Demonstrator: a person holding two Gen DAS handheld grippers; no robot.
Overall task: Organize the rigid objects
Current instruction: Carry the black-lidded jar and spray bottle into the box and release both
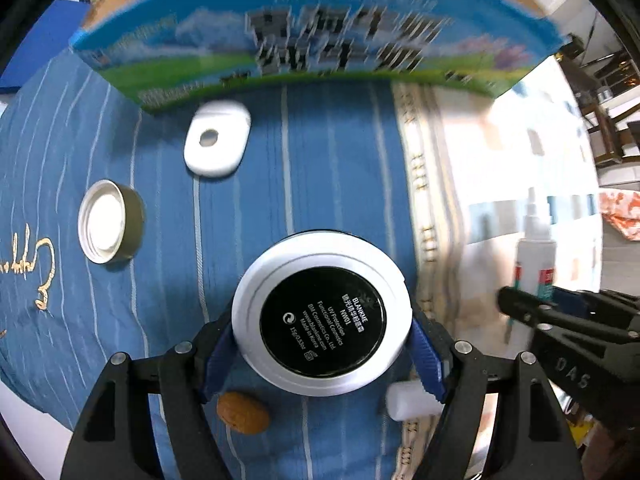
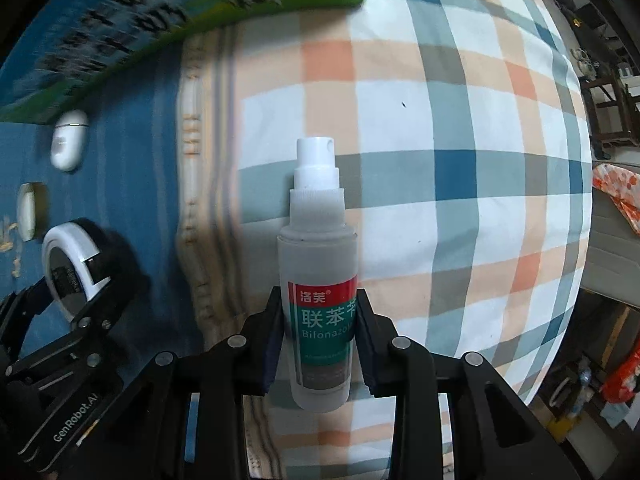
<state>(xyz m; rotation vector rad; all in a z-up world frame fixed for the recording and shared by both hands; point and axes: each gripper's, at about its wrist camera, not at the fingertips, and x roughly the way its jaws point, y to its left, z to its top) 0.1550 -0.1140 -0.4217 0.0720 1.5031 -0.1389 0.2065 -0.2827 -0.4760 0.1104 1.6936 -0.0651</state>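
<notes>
Gripping a round white compact [image 1: 322,320], label side up, the left tool [image 1: 322,354] pinches it between blue pads above the blue striped cloth [image 1: 320,152]. The right tool [image 2: 318,344] is clamped on a spray bottle [image 2: 318,280], held above the checked cloth [image 2: 460,140]. On the blue cloth lie a white case [image 1: 218,144], a cap [image 1: 110,222], a nut [image 1: 243,414] and a white tube [image 1: 408,402]. A printed box [image 1: 312,44] stands at its far edge.
</notes>
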